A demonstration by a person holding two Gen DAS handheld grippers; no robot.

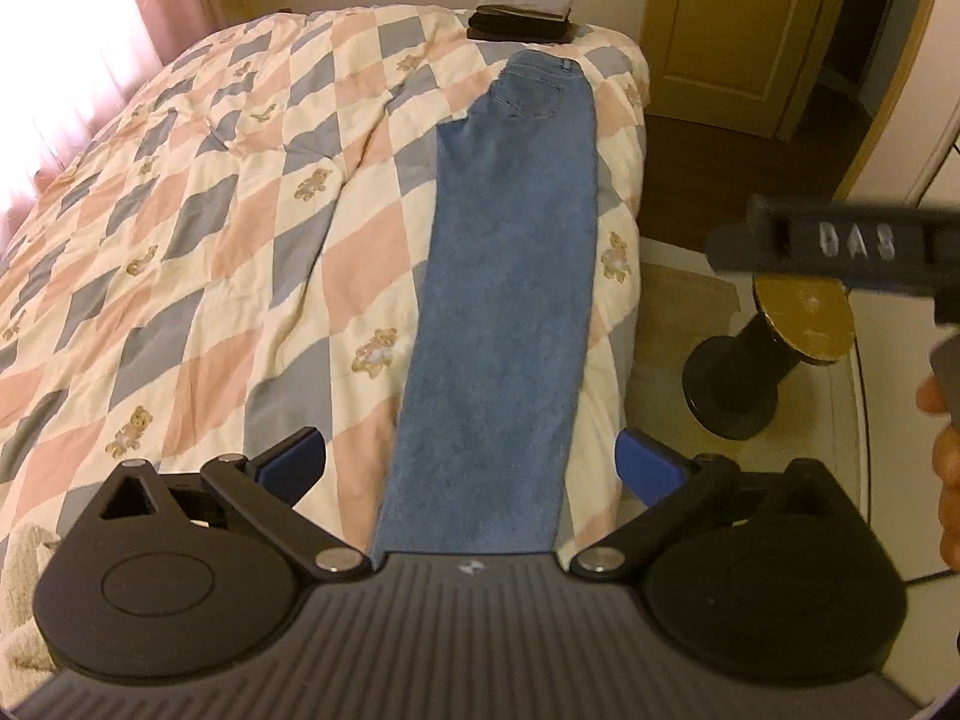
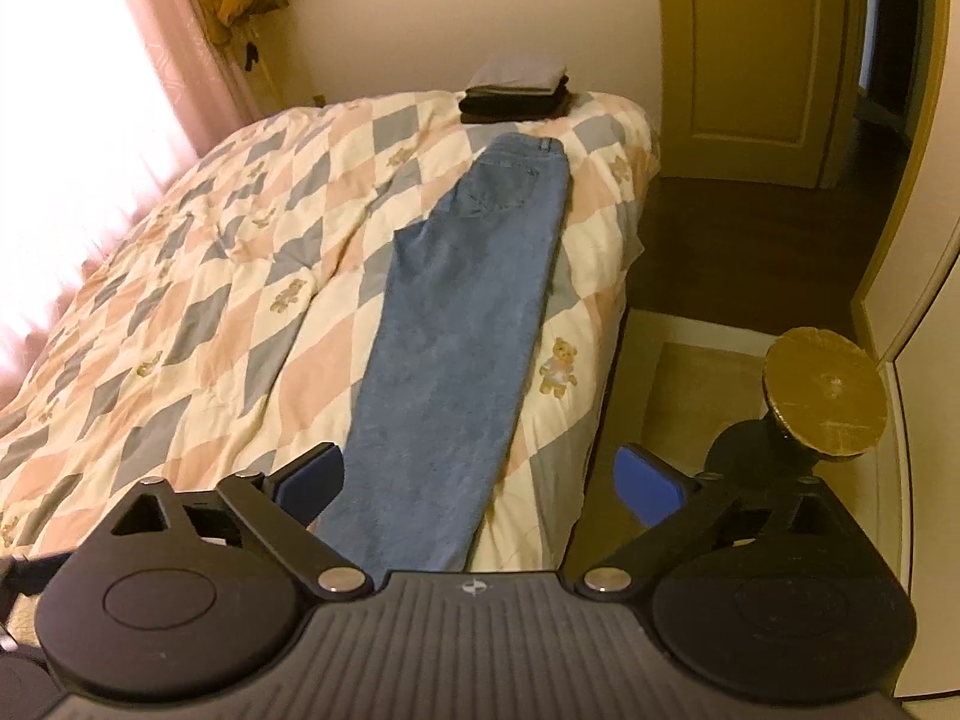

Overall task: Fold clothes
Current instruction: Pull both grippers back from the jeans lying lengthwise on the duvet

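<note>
A pair of blue jeans (image 1: 504,300) lies folded lengthwise, leg on leg, along the right side of the bed, waist at the far end; it also shows in the right wrist view (image 2: 456,348). My left gripper (image 1: 471,465) is open, held above the jeans' hem end, its blue pads either side of the leg. My right gripper (image 2: 480,483) is open above the same hem end, toward the bed's right edge. The right gripper's dark body (image 1: 840,246) shows blurred at the right of the left wrist view. Neither holds anything.
The bed carries a checkered teddy-bear quilt (image 1: 210,240). A stack of folded dark clothes (image 1: 522,18) sits at its far end, also seen in the right wrist view (image 2: 516,90). A black stand with a gold disc (image 2: 822,402) stands on the floor right of the bed. A door (image 2: 744,60) is beyond.
</note>
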